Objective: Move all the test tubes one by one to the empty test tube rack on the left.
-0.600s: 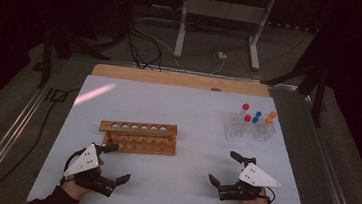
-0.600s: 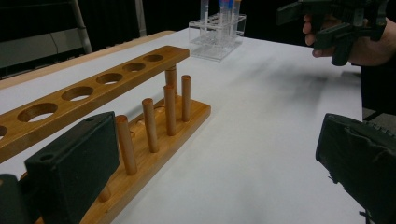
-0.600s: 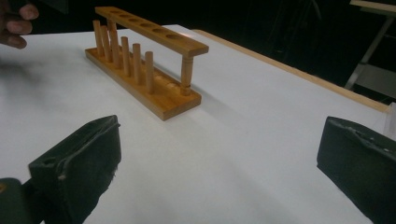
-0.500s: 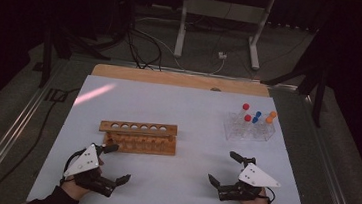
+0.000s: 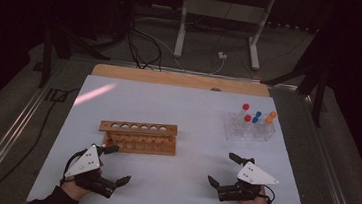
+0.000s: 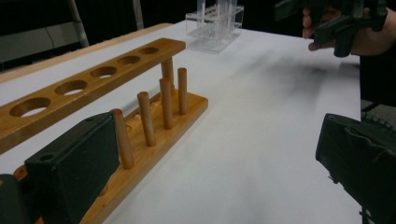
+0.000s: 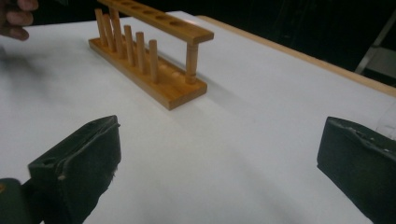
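A wooden test-tube rack [image 5: 139,135] with a row of holes and pegs stands empty at the middle left of the white table. A clear plastic holder [image 5: 249,128] at the right back carries several capped tubes, red [image 5: 245,107], blue [image 5: 257,114] and orange [image 5: 272,114]. My left gripper [image 5: 116,165] rests open at the front left, just in front of the rack [image 6: 107,116], nothing between its jaws. My right gripper [image 5: 223,170] lies open at the front right, below the holder, also empty; the rack [image 7: 152,56] stands ahead of it.
The white table [image 5: 193,108] has a wooden strip [image 5: 181,79] along its far edge. Cables and metal stand legs [image 5: 181,26] lie on the dark floor behind. A pink light streak [image 5: 94,93] falls on the back left of the table.
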`<state>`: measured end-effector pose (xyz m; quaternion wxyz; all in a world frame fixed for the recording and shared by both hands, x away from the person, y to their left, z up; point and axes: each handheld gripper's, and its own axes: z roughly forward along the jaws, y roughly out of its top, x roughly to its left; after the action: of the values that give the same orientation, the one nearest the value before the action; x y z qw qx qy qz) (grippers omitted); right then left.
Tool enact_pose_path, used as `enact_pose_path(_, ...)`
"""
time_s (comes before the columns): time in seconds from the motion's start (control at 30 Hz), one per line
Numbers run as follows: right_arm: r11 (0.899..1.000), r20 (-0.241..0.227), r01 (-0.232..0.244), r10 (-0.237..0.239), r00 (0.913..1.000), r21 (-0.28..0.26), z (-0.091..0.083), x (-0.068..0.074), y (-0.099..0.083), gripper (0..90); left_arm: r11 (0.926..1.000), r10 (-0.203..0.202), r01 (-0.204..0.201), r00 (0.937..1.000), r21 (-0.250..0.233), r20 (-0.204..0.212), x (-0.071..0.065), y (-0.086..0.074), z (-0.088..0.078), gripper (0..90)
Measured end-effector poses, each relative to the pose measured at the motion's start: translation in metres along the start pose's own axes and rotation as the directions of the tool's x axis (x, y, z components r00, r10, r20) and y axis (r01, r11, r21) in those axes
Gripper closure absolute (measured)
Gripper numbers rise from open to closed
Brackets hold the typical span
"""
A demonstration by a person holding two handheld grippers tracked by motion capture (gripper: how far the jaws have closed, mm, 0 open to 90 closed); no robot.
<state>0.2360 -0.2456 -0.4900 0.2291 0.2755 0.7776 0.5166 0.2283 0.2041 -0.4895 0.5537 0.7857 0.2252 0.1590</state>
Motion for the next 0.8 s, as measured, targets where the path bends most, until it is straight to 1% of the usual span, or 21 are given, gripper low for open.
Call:
enact_pose_path(0.03,1.000,-0.003,-0.007,0.007,1.0000,0.008,0.000,0.000,0.001,0.0,0.9999,-0.009,0.009,0.9999,-0.007,0.004,0.000,0.000,0.000,0.6)
enact_pose_path(0.07,1.000,-0.013,-0.015,0.015,0.9998,0.011,0.000,0.000,0.001,0.0,0.9999,-0.009,0.009,0.9999,-0.007,0.004,0.000,0.000,0.000,0.6)
enact_pose_path(0.1,1.000,-0.010,-0.016,0.016,0.9998,0.017,0.000,0.000,0.001,0.0,0.9999,-0.011,0.011,0.9999,-0.008,0.005,0.000,0.000,0.000,0.5)
enact_pose_path(0.17,0.999,-0.020,-0.018,0.019,0.9996,0.026,0.001,0.002,0.002,0.0,0.9999,-0.011,0.011,0.9999,-0.008,0.005,0.000,0.000,0.000,0.6)
enact_pose_path(0.23,0.999,-0.018,-0.008,0.009,0.9998,0.034,0.000,0.004,0.006,0.0,0.9999,-0.012,0.012,0.9999,-0.008,0.004,0.000,0.000,-0.001,0.6)
enact_pose_path(0.37,1.000,-0.025,-0.007,0.007,0.9997,0.015,-0.002,0.008,0.013,0.0,0.9999,-0.010,0.010,0.9999,-0.006,0.003,0.000,0.000,-0.001,0.6)
enact_pose_path(0.47,1.000,-0.035,-0.013,0.013,0.9993,-0.001,-0.006,0.008,0.023,0.0,0.9999,-0.015,0.015,0.9999,-0.004,0.005,0.001,0.000,0.000,0.6)
enact_pose_path(0.53,1.000,-0.028,0.000,0.000,0.9996,-0.007,-0.007,0.008,0.029,0.0,0.9999,-0.016,0.016,0.9999,-0.006,0.006,0.001,0.000,0.000,0.5)
enact_pose_path(0.63,1.000,-0.017,0.009,-0.009,0.9998,-0.018,-0.010,0.005,0.036,0.0,0.9997,-0.020,0.020,0.9998,-0.011,0.003,0.001,0.000,-0.001,0.6)
enact_pose_path(0.7,0.999,-0.014,0.013,-0.014,0.9998,-0.034,-0.012,0.002,0.042,0.0,0.9997,-0.021,0.021,0.9998,-0.013,0.003,0.002,0.000,-0.001,0.6)
enact_pose_path(0.8,0.998,-0.002,0.008,-0.009,1.0000,-0.058,-0.016,-0.004,0.051,0.0,0.9997,-0.023,0.023,0.9997,-0.014,0.001,0.002,0.000,-0.002,0.6)
